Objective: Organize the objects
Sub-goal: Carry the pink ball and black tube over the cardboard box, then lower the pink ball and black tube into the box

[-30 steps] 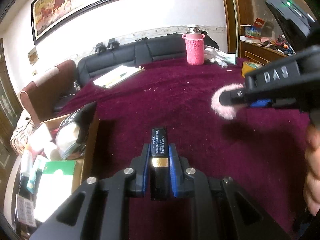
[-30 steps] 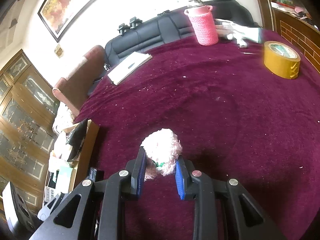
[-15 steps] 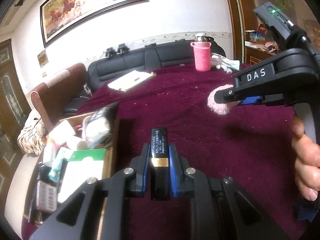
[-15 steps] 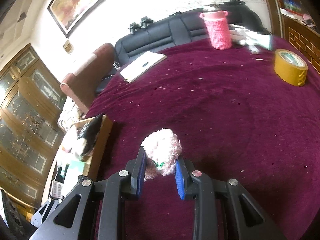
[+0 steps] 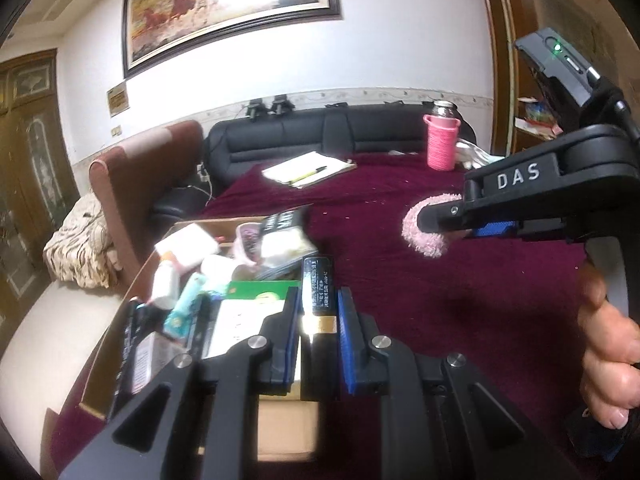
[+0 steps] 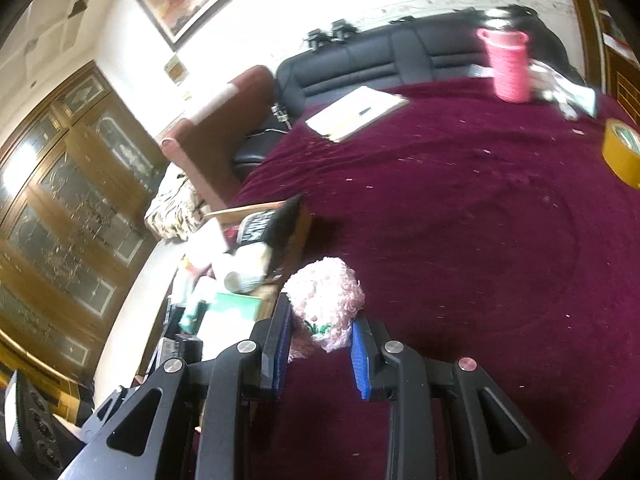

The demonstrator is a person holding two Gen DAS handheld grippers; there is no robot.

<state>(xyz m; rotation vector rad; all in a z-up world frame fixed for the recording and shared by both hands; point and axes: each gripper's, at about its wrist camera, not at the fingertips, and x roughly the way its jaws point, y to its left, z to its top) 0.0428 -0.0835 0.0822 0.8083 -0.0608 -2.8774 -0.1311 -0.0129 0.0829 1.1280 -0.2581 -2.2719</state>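
Observation:
My left gripper [image 5: 318, 300] is shut on a slim black box with white print and a gold band [image 5: 318, 292], held above the near right corner of a cardboard box [image 5: 284, 428] full of small items. My right gripper [image 6: 320, 320] is shut on a fluffy pink knitted toy [image 6: 326, 294], held above the maroon tablecloth [image 6: 460, 220] just right of the same cardboard box [image 6: 304, 224]. In the left wrist view the right gripper [image 5: 440, 226] comes in from the right with the pink toy [image 5: 424, 232], a hand [image 5: 608, 352] on its handle.
The cardboard box holds a green-and-white packet [image 5: 260, 292], white bottles [image 5: 166, 284] and a black pouch [image 5: 284, 222]. Farther back lie a notepad with a pen [image 5: 310, 170], a pink knitted bottle cover [image 5: 440, 142] and a yellow tape roll [image 6: 622, 152]. A black sofa [image 5: 320, 132] lines the wall.
Both grippers have moved left and risen a little toward the cardboard box, each keeping its object. The box now fills more of both views.

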